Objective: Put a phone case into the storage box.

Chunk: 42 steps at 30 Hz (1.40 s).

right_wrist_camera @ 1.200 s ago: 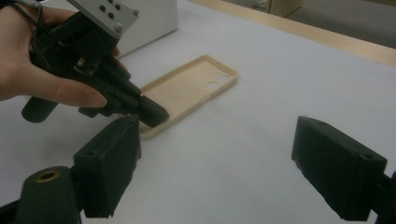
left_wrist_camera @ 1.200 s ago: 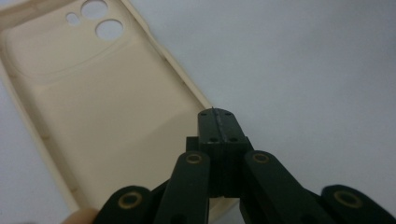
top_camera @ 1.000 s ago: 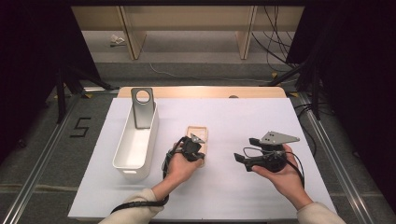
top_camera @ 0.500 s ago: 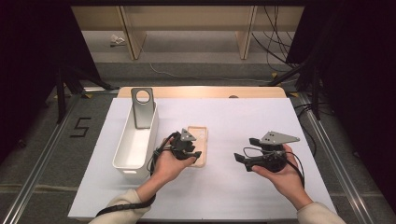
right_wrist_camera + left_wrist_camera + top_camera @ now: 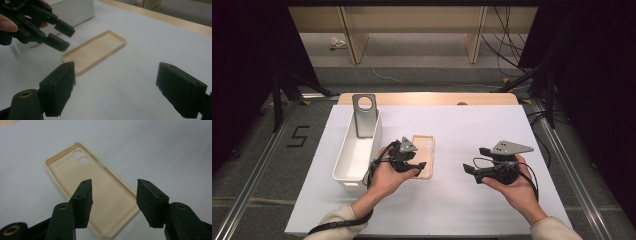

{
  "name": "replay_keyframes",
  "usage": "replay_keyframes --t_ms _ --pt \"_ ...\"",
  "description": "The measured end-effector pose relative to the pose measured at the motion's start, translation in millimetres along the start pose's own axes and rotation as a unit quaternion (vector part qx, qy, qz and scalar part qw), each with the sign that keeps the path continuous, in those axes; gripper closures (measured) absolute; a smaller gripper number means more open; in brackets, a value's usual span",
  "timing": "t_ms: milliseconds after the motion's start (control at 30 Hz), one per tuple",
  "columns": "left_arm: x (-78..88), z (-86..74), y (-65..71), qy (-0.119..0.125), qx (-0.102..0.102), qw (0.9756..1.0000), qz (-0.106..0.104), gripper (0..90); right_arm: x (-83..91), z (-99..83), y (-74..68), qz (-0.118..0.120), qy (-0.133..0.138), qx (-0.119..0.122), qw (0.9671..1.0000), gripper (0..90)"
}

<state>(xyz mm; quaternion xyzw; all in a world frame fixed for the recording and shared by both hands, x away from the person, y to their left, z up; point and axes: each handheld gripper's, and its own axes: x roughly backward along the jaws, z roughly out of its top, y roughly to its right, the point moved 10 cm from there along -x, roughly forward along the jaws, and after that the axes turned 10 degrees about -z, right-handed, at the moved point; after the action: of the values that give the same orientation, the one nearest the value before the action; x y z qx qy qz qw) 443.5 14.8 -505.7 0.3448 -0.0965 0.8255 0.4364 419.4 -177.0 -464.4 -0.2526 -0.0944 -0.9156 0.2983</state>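
White table (image 5: pixel 492 135), beige phone case (image 5: pixel 424 155), grey floor (image 5: pixel 257 165)

A beige phone case (image 5: pixel 424 156) lies on a white table sheet (image 5: pixel 472 130), right of a white bin (image 5: pixel 354 155); both grippers' jaws are black.

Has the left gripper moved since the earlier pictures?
Yes. The left gripper, jaws just opened, drew back toward the white plastic bin, off the beige phone case.
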Motion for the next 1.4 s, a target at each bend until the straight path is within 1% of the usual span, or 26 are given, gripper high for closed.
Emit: replay_keyframes --t_ms 67,133,233,300,367,433,500,533,567,667,733,767,833,867,933,967,1000,1033,1100,1167,1200,1233,1400 --pt "2.1 0.9 -0.5 0.002 -0.002 1.0 0.0 43.6 0.0 -0.1 0.0 0.0 0.0 0.0 1.0 16.6" --pt "3.9 1.3 -1.2 -0.002 -0.009 1.0 0.002 42.5 0.1 0.0 0.0 0.0 0.0 -0.001 1.0 16.7" --pt "5.0 0.8 -1.9 -0.015 -0.024 0.9996 0.002 42.4 0.0 0.6 -0.1 -0.001 0.002 0.0 1.0 16.6" --pt "4.1 -1.3 -1.9 -0.031 -0.032 0.999 -0.001 42.4 0.0 0.3 -0.4 -0.001 0.0 -0.001 1.0 16.6" --pt "2.3 -3.7 -2.0 -0.049 -0.05 0.9975 0.0 42.3 -0.1 0.2 -0.3 -0.001 0.0 -0.001 1.0 16.7" --pt "-0.6 -6.8 -1.0 -0.071 -0.072 0.9948 -0.003 41.3 -0.2 0.4 0.0 -0.002 0.0 -0.001 1.0 16.6" --pt "-4.2 -12.6 0.4 -0.107 -0.099 0.9893 -0.007 39.1 -0.4 0.3 0.1 -0.002 0.0 -0.001 1.0 16.7" --pt "-6.1 -14.4 0.6 -0.119 -0.113 0.9864 -0.004 39.2 -0.5 0.0 0.0 -0.002 -0.001 -0.002 1.0 16.6" --pt "-7.6 -16.5 0.6 -0.136 -0.131 0.982 -0.003 39.1 -0.6 0.0 0.0 -0.001 -0.001 -0.002 1.0 16.6" --pt "-13.5 -19.9 3.6 -0.166 -0.163 0.9725 -0.005 38.5 -0.4 0.2 -0.1 -0.001 0.0 -0.001 1.0 16.7" --pt "-16.8 -21.4 3.4 -0.184 -0.184 0.9654 0.0 38.7 -0.3 0.2 0.2 -0.001 0.0 -0.001 1.0 16.6" --pt "-19.1 -22.2 3.7 -0.19 -0.19 0.9631 -0.001 38.9 -0.2 0.1 0.3 -0.001 0.0 -0.002 1.0 16.6" --pt "-21.5 -23.6 2.4 -0.209 -0.208 0.9557 0.001 39.0 -0.1 0.4 0.6 -0.002 0.001 -0.002 1.0 16.6" --pt "-23.0 -24.5 2.6 -0.212 -0.209 0.9546 0.001 39.2 -0.2 0.7 0.6 -0.002 0.002 -0.003 1.0 16.7" --pt "-24.8 -25.3 0.9 -0.225 -0.226 0.9479 0.006 39.4 -0.2 0.7 0.4 -0.001 0.002 -0.002 1.0 16.6" --pt "-25.5 -26.0 0.4 -0.231 -0.231 0.9452 0.007 39.4 -0.1 0.5 0.3 -0.001 0.001 -0.002 1.0 16.7" --pt "-26.3 -27.2 0.9 -0.234 -0.231 0.9443 0.006 39.3 -0.1 0.4 0.2 -0.001 0.001 -0.002 1.0 16.6" --pt "-26.8 -27.6 0.2 -0.24 -0.239 0.9408 0.006 39.3 -0.1 0.5 0.2 -0.001 0.001 -0.002 1.0 16.7" --pt "-27.9 -28.3 -0.1 -0.244 -0.248 0.9375 0.005 39.6 -0.2 0.6 0.3 -0.001 0.001 -0.002 1.0 16.6" --pt "-28.7 -29.5 0.4 -0.248 -0.251 0.9358 0.005 40.0 -0.1 0.6 0.4 -0.002 0.001 -0.002 1.0 16.7" --pt "-28.7 -29.8 -0.2 -0.251 -0.257 0.9332 0.006 40.4 -0.2 0.7 0.3 -0.002 0.002 -0.002 1.0 16.7" --pt "-29.2 -30.7 -0.3 -0.254 -0.26 0.9316 0.005 40.7 -0.2 0.7 0.3 -0.001 0.002 -0.002 1.0 16.6" --pt "-30.3 -33.1 -1.1 -0.264 -0.268 0.9265 0.003 41.9 -0.2 0.5 0.3 -0.001 0.001 -0.002 1.0 16.6"
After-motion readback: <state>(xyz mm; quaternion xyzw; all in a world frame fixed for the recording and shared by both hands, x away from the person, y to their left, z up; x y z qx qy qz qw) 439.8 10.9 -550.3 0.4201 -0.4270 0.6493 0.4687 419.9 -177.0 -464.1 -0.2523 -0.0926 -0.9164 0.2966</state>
